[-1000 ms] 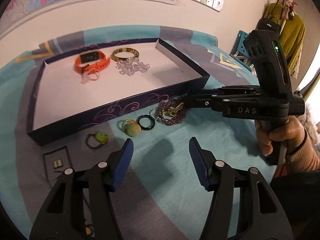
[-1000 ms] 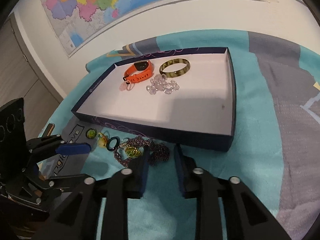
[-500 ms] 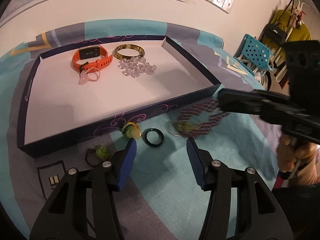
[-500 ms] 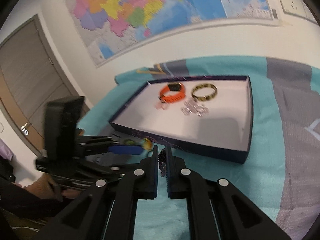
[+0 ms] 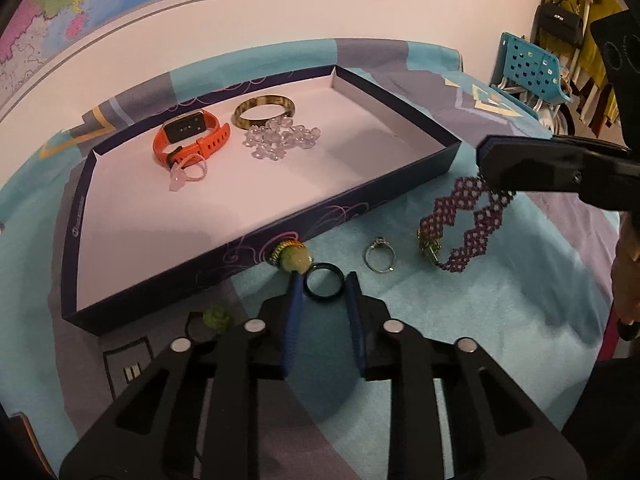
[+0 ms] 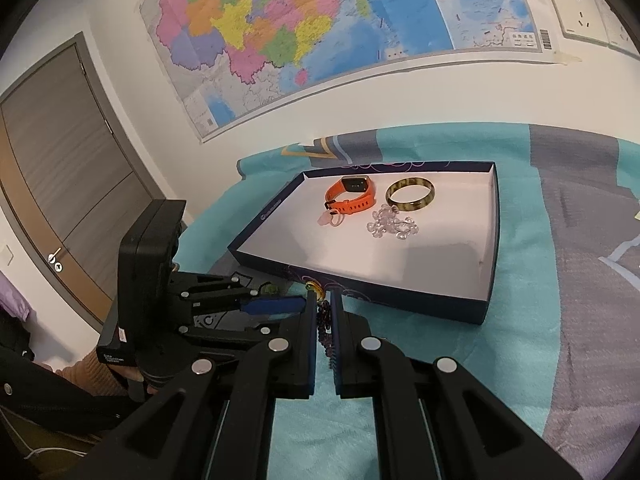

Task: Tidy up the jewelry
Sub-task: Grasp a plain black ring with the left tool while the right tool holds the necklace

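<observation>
The box (image 5: 400,188) fills the upper middle of the frame. The purple beaded bracelet (image 5: 460,236) hangs at right from the closed right gripper (image 5: 486,160); I think it may catch the box wall. At lower center the left gripper (image 5: 322,280) is closing around the dark ring (image 5: 323,283), which might slip sideways.
</observation>
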Action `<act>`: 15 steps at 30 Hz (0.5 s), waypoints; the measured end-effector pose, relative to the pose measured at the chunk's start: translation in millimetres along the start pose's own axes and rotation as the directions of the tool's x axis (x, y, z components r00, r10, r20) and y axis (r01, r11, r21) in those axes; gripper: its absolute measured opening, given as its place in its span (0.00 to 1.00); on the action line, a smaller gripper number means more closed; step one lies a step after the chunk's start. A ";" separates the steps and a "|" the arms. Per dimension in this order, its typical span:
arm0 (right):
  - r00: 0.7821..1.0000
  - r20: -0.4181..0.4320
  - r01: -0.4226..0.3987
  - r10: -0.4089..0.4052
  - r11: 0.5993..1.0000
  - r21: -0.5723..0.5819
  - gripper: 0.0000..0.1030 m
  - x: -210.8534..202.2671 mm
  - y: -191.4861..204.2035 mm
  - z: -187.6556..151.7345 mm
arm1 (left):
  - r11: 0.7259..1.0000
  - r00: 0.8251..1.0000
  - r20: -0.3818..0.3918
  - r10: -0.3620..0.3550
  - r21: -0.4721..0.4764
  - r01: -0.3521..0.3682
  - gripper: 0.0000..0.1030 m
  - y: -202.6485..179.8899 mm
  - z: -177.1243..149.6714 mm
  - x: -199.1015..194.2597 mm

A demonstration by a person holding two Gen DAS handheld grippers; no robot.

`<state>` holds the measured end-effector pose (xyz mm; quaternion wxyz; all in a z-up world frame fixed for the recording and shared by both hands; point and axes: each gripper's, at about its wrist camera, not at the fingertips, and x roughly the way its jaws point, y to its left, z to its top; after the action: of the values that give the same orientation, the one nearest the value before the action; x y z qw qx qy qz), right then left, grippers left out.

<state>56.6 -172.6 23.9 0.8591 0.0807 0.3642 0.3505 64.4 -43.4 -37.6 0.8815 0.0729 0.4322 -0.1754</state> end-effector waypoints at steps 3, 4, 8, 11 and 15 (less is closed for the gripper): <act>1.000 0.004 -0.002 0.002 1.000 -0.001 0.05 -1.0 0.9 0.0 | 1.000 1.000 0.008 0.002 -0.003 -0.002 0.21 -0.9 -4.6 -3.3; 1.000 0.006 -0.002 0.002 1.000 -0.002 0.05 -1.4 1.2 0.2 | 1.000 1.000 0.009 -0.004 -0.009 0.004 0.21 -0.4 -6.3 -4.9; 1.000 0.018 -0.005 0.005 1.000 -0.001 0.05 -4.0 0.7 2.1 | 0.999 0.999 0.023 -0.028 -0.036 0.029 0.21 3.1 -13.3 -14.0; 1.000 0.027 -0.006 0.006 1.000 -0.001 0.05 -6.1 1.0 4.0 | 0.998 0.999 0.036 -0.036 -0.052 0.037 0.21 5.5 -16.5 -20.9; 0.999 0.038 -0.005 0.005 1.000 -0.012 0.05 -7.5 2.7 9.1 | 0.997 0.997 0.066 -0.042 -0.068 0.046 0.21 9.6 -16.8 -32.9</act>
<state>57.7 -174.5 35.8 0.8654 0.0832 0.3454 0.3533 37.0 -21.6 -22.3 0.8929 0.0272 0.4110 -0.1820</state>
